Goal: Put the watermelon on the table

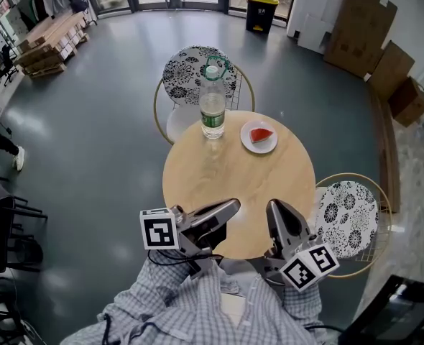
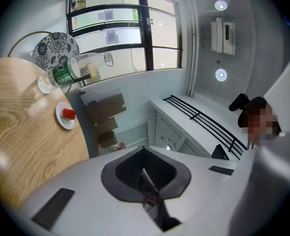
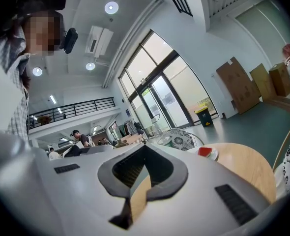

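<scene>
Already the watermelon (image 1: 261, 134) is set on its plate (image 1: 249, 143) at the far side of the table (image 1: 233, 182), right of the bottle (image 1: 212, 105). With nothing left to carry, the left gripper (image 1: 233, 205) and right gripper (image 1: 273, 207) are held clenched and empty at the near edge.

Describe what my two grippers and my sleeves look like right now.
The left gripper and right gripper have pale grey shells with dark grey pads. Each carries a cube of black-and-white square markers. The sleeves are blue-grey checked shirt fabric.
</scene>
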